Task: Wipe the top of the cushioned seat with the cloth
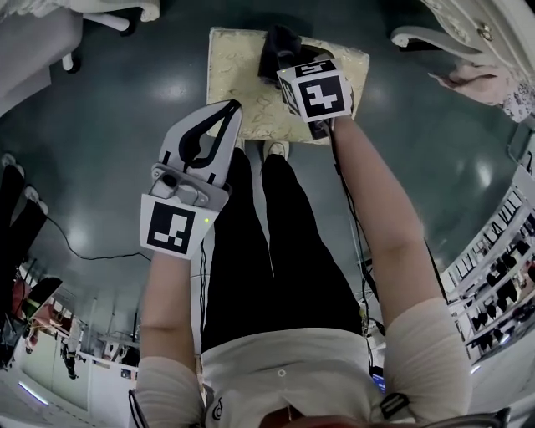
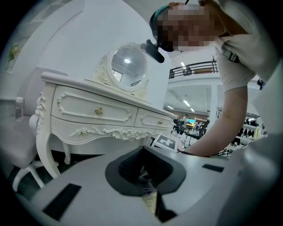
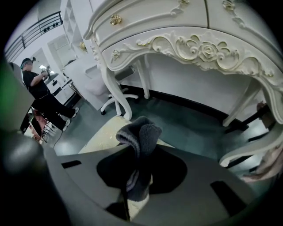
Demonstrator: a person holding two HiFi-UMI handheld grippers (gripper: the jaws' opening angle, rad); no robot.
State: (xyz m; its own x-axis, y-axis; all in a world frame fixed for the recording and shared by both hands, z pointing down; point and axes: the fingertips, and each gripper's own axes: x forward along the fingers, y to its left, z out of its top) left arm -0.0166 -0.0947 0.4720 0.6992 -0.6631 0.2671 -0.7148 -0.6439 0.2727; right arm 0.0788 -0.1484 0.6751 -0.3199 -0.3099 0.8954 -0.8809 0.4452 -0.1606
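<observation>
The cushioned seat [image 1: 242, 84] is cream with a pale pattern and stands on the dark floor just ahead of my feet. My right gripper [image 1: 282, 65] hangs over its far right part, shut on a dark grey cloth [image 1: 278, 43]. In the right gripper view the cloth [image 3: 139, 137] sticks up folded out of the right gripper [image 3: 135, 178], with the seat [image 3: 104, 132] below. My left gripper [image 1: 232, 109] is held at the seat's near edge, shut with nothing in it. A sliver of seat [image 2: 150, 202] shows under the left gripper [image 2: 148, 187].
A white carved dressing table [image 3: 185, 44] with a round mirror [image 2: 127, 66] stands behind the seat. White chair legs [image 1: 109, 17] are at the far left, and a pink cloth [image 1: 476, 79] is at the right. A cable [image 1: 75, 242] lies on the floor. Another person [image 3: 37, 88] stands far off.
</observation>
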